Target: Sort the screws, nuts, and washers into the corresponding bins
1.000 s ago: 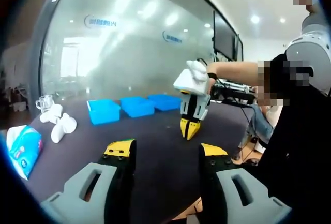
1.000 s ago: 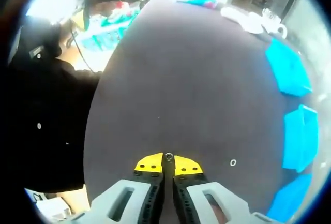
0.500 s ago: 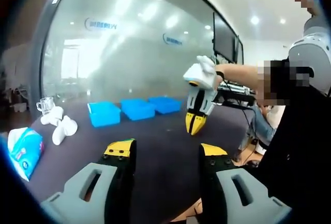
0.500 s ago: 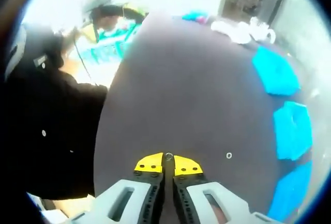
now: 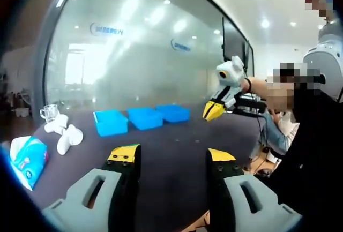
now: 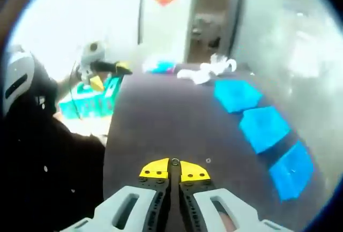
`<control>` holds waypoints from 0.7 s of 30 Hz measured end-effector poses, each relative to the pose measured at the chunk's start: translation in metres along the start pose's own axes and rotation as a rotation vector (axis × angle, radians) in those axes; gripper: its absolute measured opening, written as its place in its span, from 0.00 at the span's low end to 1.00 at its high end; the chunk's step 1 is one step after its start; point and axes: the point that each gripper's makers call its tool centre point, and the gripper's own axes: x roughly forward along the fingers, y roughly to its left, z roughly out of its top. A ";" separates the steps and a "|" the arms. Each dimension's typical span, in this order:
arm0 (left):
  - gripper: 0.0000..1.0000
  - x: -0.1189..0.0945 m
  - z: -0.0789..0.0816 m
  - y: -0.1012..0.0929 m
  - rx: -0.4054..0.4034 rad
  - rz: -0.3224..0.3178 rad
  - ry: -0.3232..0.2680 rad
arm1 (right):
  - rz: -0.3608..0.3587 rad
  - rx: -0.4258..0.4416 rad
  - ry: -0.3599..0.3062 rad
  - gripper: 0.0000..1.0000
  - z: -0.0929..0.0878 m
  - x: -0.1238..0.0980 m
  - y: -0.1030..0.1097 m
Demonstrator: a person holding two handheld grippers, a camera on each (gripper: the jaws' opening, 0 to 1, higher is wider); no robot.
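My right gripper [image 6: 174, 169] is shut on a small round metal piece [image 6: 174, 162] held at its yellow tips; I cannot tell nut from washer. In the left gripper view that right gripper [image 5: 213, 112] hangs in the air above the dark table [image 5: 161, 146], held by a white-gloved hand. Three blue bins [image 5: 110, 122] [image 5: 146, 118] [image 5: 174, 112] stand in a row at the table's far side, and show along the right side [image 6: 237, 94] [image 6: 263, 127] [image 6: 292, 170] in the right gripper view. One small washer [image 6: 208, 161] lies on the table. My left gripper [image 5: 172, 157] is open and holds nothing.
White cups or cloths [image 5: 64, 133], a glass mug [image 5: 48, 112] and a blue tissue pack [image 5: 27, 157] sit at the table's left end. A person in black [image 5: 311, 151] stands at the right. A glass wall runs behind the bins. A teal box [image 6: 86, 103] lies beyond the table edge.
The right gripper, still shut on the small piece, has risen from the table and swung up toward the bins. The left gripper has barely moved.
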 end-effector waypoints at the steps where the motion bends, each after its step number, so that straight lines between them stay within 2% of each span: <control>1: 0.47 0.000 0.001 0.000 -0.002 0.001 -0.003 | -0.021 0.033 -0.045 0.02 0.004 -0.004 -0.002; 5: 0.47 0.002 0.003 0.001 -0.005 0.004 -0.011 | -0.125 0.083 -0.180 0.02 0.011 -0.021 -0.008; 8: 0.47 0.003 0.005 0.000 -0.002 0.003 -0.013 | -0.177 0.118 -0.259 0.02 0.015 -0.030 -0.009; 14: 0.47 0.003 0.007 -0.001 0.000 0.003 -0.015 | -0.323 0.237 -0.438 0.02 0.021 -0.057 -0.020; 19: 0.47 0.002 0.007 -0.001 0.004 0.007 -0.013 | -0.423 0.297 -0.532 0.02 0.018 -0.079 -0.029; 21: 0.47 0.001 0.008 -0.001 0.004 0.007 -0.015 | -0.416 0.313 -0.536 0.02 0.014 -0.081 -0.028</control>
